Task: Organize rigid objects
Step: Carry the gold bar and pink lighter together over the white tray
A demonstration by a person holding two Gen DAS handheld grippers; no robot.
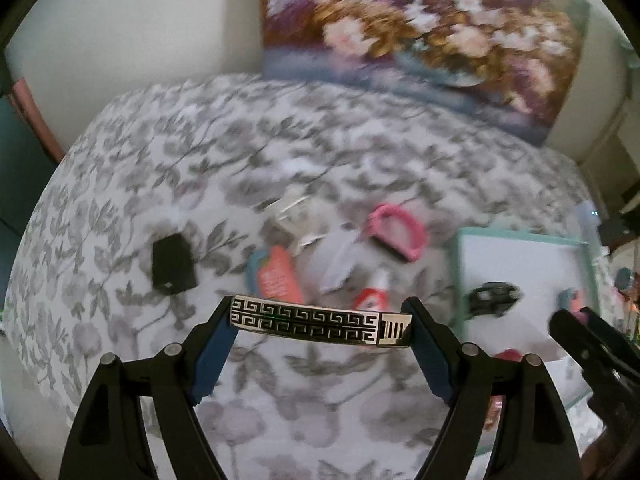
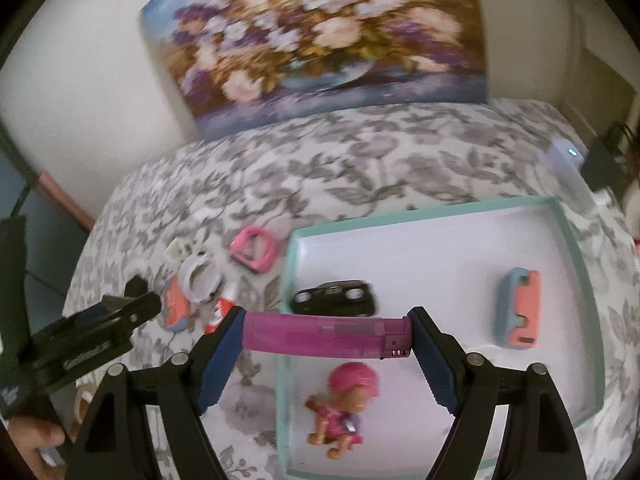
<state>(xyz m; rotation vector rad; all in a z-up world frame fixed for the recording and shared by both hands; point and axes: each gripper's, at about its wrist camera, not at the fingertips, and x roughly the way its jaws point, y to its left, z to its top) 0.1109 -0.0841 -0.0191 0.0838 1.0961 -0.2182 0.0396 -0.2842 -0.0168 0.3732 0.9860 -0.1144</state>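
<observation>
Floral bedspread (image 2: 360, 168) carries a teal tray (image 2: 576, 280) at 3 o'clock. Right gripper (image 2: 328, 334) has its jaws clamped lengthwise on a lighter (image 2: 320, 334) above the tray; left gripper (image 1: 320, 326) grips a bracelet (image 1: 312, 320). Lower each clear of the car (image 2: 334, 298) and doll (image 2: 344, 408) before releasing

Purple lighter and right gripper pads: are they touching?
Touching. The right wrist view shows the purple lighter spanning the right gripper, each end butted against a blue pad with no gap, held above the tray's edge.

Patterned lighter (image 1: 316, 320) and purple lighter (image 2: 326, 336) held level, crosswise.
</observation>
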